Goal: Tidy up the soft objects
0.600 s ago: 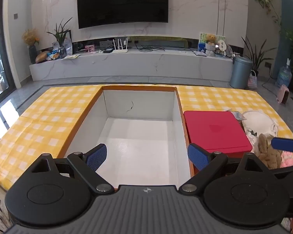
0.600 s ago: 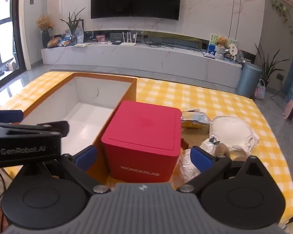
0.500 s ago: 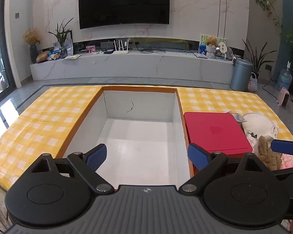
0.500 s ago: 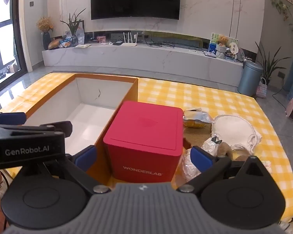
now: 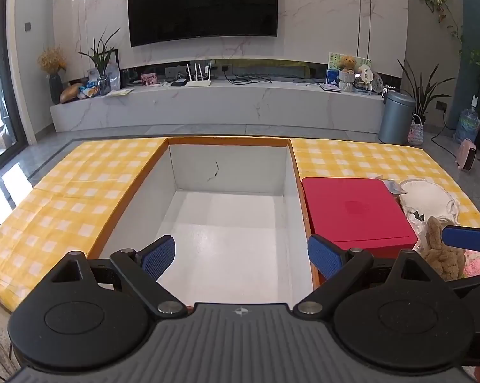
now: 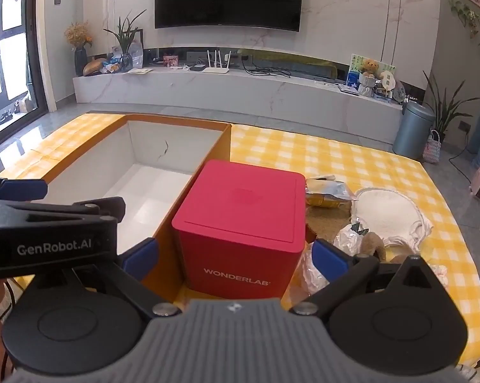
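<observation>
A large open box (image 5: pixel 230 249) with white inside and orange rim sits on the yellow checked cloth; it also shows in the right wrist view (image 6: pixel 150 191). A red WONDERLAB box (image 6: pixel 243 223) stands right of it, seen too in the left wrist view (image 5: pixel 351 214). Soft things lie right of the red box: a white cloth (image 6: pixel 390 214), a brown plush toy (image 5: pixel 441 252), a pink fluffy item (image 5: pixel 473 261), crinkly clear bags (image 6: pixel 348 239). My left gripper (image 5: pixel 241 257) is open and empty above the big box. My right gripper (image 6: pixel 235 258) is open and empty before the red box.
A snack packet (image 6: pixel 326 191) lies behind the red box. The checked cloth (image 5: pixel 67 191) spreads left of the open box. Beyond the table are a TV wall, a marble console and a grey bin (image 5: pixel 396 118).
Both grippers have drawn slightly closer to the boxes; otherwise nothing has moved and both stay open.
</observation>
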{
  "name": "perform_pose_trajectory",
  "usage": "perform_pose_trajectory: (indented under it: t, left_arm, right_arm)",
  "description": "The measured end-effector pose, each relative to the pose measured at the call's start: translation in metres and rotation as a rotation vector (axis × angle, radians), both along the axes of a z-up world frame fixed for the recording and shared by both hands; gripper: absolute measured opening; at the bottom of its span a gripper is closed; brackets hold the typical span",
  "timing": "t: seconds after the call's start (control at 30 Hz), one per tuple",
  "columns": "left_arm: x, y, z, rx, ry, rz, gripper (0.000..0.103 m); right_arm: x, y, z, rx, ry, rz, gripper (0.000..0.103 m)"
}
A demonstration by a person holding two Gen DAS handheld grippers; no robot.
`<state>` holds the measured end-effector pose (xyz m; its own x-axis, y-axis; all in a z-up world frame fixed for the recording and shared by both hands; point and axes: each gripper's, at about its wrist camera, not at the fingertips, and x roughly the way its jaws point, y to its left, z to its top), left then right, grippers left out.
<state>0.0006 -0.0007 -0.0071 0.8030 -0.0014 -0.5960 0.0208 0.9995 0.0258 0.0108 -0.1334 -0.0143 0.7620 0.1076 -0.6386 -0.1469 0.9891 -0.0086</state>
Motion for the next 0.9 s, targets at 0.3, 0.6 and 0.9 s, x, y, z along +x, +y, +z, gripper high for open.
perform_pose_trajectory:
  t: [0.3, 0.6, 0.9]
  left_arm:
    - [0.002, -0.0011, -0.0009, 0.0, 0.012, 0.007, 0.103]
    - [0.0026, 0.0001, -0.0027, -0.01, 0.027, 0.022, 0.103]
    - [0.0032, -0.0009, -0.004, 0.005, 0.029, 0.028, 0.103]
  right_arm:
    - [0.0008, -0.0012, -0.0015, -0.004, 0.002, -0.002, 0.1]
    - [0.0002, 0.0002, -0.0014, -0.014, -0.003, -0.001, 0.1]
    - [0.0012, 0.0043, -0.0035, -0.036, -0.009, 0.002, 0.1]
